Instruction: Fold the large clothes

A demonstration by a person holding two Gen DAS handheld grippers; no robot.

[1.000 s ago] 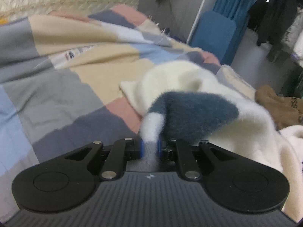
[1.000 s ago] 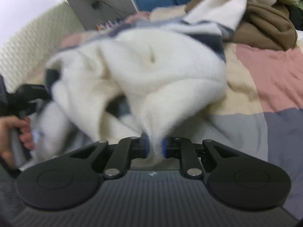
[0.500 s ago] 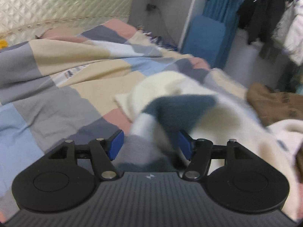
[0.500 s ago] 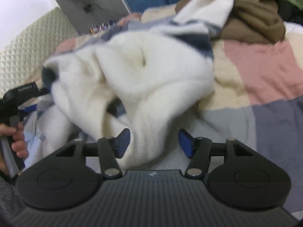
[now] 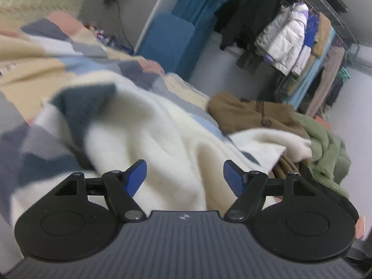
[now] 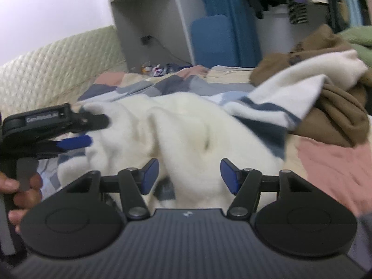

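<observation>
A fluffy white garment with dark blue patches [image 5: 144, 134] lies crumpled on the bed, seen from the other side in the right wrist view [image 6: 186, 127]. My left gripper [image 5: 184, 174] hovers just above it, its jaws opening; cloth shows below the gap but the blue pads [image 5: 137, 174] do not press on it. My right gripper [image 6: 189, 174] is open over a fold of the same garment, pads clear of the cloth. The left gripper [image 6: 90, 130] also appears at the left of the right wrist view, held by a hand [image 6: 23, 186] beside the garment's far edge.
A patchwork bedspread [image 5: 34, 76] covers the bed. A brown garment [image 5: 255, 114] and a green fleece [image 5: 325, 148] are piled at the garment's right end. A clothes rack [image 5: 290, 34] and a blue panel [image 5: 167, 39] stand behind; a quilted headboard [image 6: 46, 69] lies left.
Both grippers were shut on the white garment a second ago; both have opened and let it go. Each has lifted away, and the left view has swung right.
</observation>
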